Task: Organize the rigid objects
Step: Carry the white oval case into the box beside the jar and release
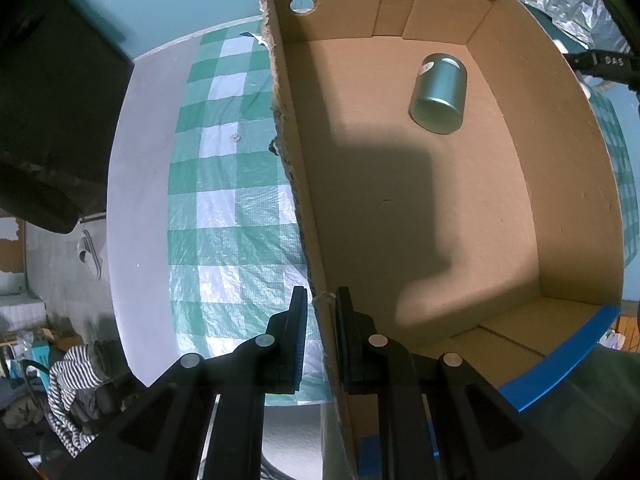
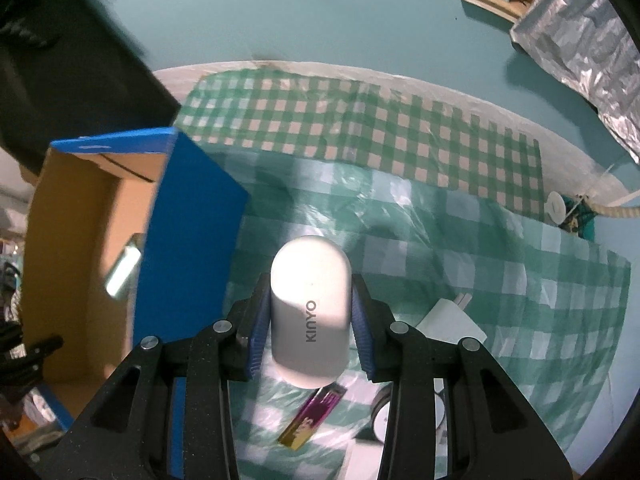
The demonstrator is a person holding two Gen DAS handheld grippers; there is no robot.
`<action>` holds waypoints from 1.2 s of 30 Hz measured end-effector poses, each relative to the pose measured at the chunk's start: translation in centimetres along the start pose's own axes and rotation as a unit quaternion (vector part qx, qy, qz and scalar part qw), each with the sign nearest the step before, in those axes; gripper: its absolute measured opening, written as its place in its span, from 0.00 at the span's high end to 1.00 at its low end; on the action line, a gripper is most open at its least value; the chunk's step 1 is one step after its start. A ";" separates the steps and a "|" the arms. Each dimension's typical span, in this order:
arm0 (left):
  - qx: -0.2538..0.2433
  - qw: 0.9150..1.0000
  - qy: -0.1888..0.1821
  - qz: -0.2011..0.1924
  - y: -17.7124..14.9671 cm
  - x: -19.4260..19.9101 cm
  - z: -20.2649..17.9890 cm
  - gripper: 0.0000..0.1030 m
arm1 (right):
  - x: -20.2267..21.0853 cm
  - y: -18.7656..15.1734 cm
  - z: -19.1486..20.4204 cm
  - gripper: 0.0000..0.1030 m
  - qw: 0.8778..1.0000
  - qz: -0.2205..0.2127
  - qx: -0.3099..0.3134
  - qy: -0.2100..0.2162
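On the checked tablecloth stands my cardboard box, open-topped with blue outer sides. Its only visible content is a grey-green metal tin lying on its side near the far corner of the floor. My left gripper is clamped tight on the box's torn wall. My right gripper pinches a white KINYO case above the cloth, just beside the box's blue side, over a purple-gold packet.
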State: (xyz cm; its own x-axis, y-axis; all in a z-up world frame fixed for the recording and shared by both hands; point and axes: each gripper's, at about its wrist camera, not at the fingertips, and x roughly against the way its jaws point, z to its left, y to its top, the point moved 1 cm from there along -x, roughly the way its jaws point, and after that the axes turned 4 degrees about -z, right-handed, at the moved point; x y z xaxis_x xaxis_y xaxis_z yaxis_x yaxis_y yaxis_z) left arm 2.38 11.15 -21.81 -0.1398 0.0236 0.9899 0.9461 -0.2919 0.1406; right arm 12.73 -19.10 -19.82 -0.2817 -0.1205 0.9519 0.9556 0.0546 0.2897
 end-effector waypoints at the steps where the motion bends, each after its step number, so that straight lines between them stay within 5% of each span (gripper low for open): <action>1: -0.001 1.000 0.000 -0.001 0.0 0.0 0.0 0.87 | 0.5 0.1 0.2 0.64 1.000 -0.003 0.001 0.003; 20: -0.006 1.000 -0.005 -0.009 -0.4 0.8 -0.4 0.87 | 6.6 3.8 7.3 0.64 0.994 -0.042 0.087 0.047; 36: -0.003 1.000 -0.006 -0.009 -0.5 0.7 0.1 0.87 | 1.8 4.9 12.4 0.64 0.986 -0.001 0.160 0.044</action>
State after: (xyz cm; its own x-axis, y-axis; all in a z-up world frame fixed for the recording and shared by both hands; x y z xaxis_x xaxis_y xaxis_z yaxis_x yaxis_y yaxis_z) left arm 1.82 11.41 -21.19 -0.1538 0.0414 0.9872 0.9416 -0.2968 0.1591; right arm 15.81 -6.75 -15.40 -0.2607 -0.2059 0.9432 0.8750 0.3625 0.3209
